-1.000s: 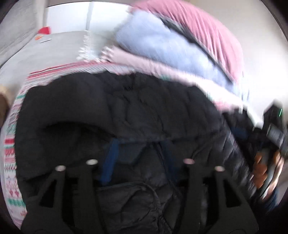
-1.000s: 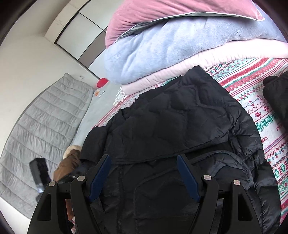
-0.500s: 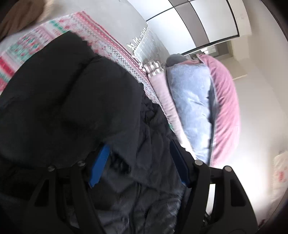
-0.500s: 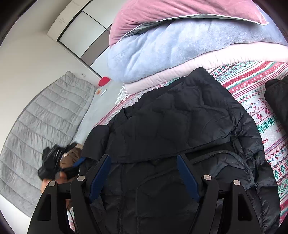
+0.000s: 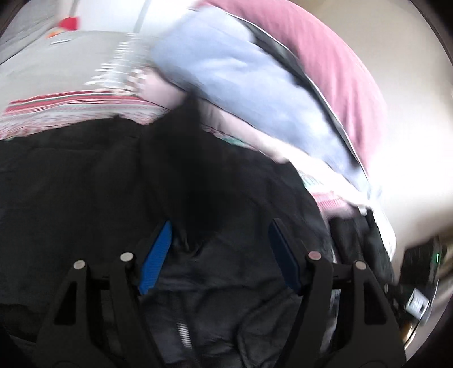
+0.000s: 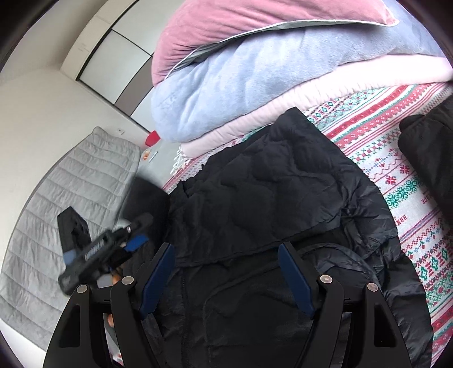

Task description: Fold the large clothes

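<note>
A black quilted puffer jacket lies spread on a patterned red, white and green blanket, its hood toward the stacked bedding. My right gripper is open and empty, just above the jacket's collar area. My left gripper is open too, hovering over the jacket; that view is blurred by motion. The left gripper also shows in the right wrist view, blurred, at the jacket's left edge. The right gripper's body shows at the far right of the left wrist view.
Folded bedding is stacked behind the jacket: a pale pink blanket, a light blue one and a pink pillow. A grey quilted headboard stands at the left. Another black garment lies at the right edge.
The left gripper has swung quickly, its view turning from the jacket's side back toward the bedding stack. The right gripper has barely moved. Both have stayed open.
</note>
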The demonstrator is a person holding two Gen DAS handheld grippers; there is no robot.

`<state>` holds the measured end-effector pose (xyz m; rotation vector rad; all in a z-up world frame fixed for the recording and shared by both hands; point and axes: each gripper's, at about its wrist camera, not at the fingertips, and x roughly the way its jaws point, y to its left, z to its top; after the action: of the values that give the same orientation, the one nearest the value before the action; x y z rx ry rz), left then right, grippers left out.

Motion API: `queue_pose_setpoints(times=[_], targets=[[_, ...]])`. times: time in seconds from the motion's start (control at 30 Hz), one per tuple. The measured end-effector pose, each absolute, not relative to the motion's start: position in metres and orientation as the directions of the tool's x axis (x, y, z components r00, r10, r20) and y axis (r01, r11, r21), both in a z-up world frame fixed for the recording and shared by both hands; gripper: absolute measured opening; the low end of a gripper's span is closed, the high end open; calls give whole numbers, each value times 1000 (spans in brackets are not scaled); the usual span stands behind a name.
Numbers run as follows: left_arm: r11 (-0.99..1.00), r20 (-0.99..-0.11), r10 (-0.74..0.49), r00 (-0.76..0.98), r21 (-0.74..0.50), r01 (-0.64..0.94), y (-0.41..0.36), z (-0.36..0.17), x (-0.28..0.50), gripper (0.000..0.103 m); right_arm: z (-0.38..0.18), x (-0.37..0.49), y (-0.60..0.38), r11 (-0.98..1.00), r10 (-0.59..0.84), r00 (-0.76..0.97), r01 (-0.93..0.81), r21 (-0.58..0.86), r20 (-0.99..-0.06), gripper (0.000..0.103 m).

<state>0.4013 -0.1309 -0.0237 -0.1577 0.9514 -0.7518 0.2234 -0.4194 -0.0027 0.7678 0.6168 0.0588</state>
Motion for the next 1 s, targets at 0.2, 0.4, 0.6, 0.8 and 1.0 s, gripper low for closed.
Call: queue_pose_setpoints(times=[0.2, 0.4, 0.6, 0.8, 1.0], targets=[[711, -688, -680, 256, -531, 462, -115, -39, 393, 71, -4, 223, -426, 733, 262, 816, 178, 656, -515, 77], [810, -716, -585, 381, -493, 317, -18, -13, 366, 71, -7, 224, -430, 767, 227, 788, 218, 603, -573, 77], [881, -731, -461, 504, -447, 158, 101, 6, 302, 78, -5, 223, -426, 804, 196, 778, 221, 552, -597, 77], [893, -734, -431, 525, -432, 128, 177, 2, 244, 78, 13, 199, -425, 830, 180, 795, 193, 523, -579, 77], [917, -752, -369, 546, -389, 83, 208, -25, 203, 78, 20, 147, -422, 847, 177, 820, 156, 508, -545, 77]])
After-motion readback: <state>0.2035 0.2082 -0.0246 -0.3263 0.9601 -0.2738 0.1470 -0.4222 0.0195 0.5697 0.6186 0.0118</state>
